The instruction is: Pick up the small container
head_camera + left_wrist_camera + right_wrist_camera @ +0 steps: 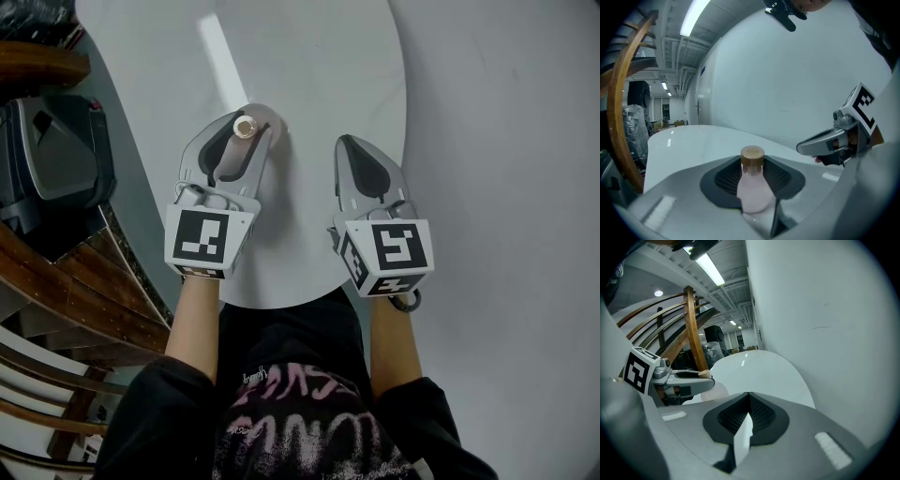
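Left gripper (pixel 241 139): ribbed dark pads clamped on the small container (pixel 753 186), a rounded, frosted-pink bottle with a tan cap, over the smooth white round table (pixel 309 75). Right gripper (pixel 362 161): jaws closed together, empty.

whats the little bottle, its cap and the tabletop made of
Small container: pale pink, translucent and softly matte, so frosted plastic or glass; the look doesn't settle which. Cap: tan, dull and slightly grainy, probably wood or cork. Table: smooth, white and glossy, with a bright reflected streak; likely laminate or painted board.
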`<state>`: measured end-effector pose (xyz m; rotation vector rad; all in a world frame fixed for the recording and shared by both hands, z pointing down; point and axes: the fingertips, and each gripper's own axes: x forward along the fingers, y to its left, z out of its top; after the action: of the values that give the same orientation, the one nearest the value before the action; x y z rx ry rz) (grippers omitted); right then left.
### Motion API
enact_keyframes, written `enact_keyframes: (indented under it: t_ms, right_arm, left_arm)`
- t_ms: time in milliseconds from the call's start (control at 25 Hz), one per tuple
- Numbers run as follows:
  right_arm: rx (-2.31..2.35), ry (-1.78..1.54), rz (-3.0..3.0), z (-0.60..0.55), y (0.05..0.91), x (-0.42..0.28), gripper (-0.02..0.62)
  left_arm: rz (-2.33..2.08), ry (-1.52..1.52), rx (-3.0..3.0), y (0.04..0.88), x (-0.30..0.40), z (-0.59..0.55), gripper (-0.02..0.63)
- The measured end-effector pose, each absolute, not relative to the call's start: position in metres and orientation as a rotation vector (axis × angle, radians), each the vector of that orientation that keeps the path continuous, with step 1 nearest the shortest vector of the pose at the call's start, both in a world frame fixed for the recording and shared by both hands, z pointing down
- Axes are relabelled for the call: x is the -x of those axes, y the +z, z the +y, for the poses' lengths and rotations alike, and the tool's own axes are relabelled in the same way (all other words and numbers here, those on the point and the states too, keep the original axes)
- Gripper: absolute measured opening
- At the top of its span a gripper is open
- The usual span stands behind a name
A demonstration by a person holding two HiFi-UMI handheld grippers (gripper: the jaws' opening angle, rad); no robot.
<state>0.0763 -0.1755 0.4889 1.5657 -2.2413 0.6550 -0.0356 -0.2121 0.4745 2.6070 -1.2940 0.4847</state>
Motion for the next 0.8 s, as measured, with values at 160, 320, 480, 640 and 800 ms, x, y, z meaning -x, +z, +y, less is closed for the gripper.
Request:
enact_keyframes:
  t_ms: [160,320,480,640,800]
  right_arm:
    - [-1.564,0.654,-2.25,-0.178,0.487,-0.076,0.011]
    - [-1.564,0.647,-2.259,-0.177,0.483,-0.075,0.011]
    - [-1.57,0.635,-2.268,-0.176,0.477,-0.073,0.011]
    - [-1.573,0.621,-2.278,-0.175,0.47,-0.073,0.011]
    - [-1.58,0.606,-2.284,-0.169,0.463,-0.068,0.011]
  left_arm:
    - [-1.299,0.494,-2.608,0.472,0.036,-0.212,0.139]
    - [-1.31,0.485,-2.608,0.466,0.039,-0.211,0.139]
    - [-1.322,0.476,-2.615,0.459,0.043,-0.21,0.139]
    - [-1.326,0.467,-2.624,0.451,0.043,-0.207,0.139]
    - [-1.329,0.454,-2.634,0.444,0.048,-0.201,0.138]
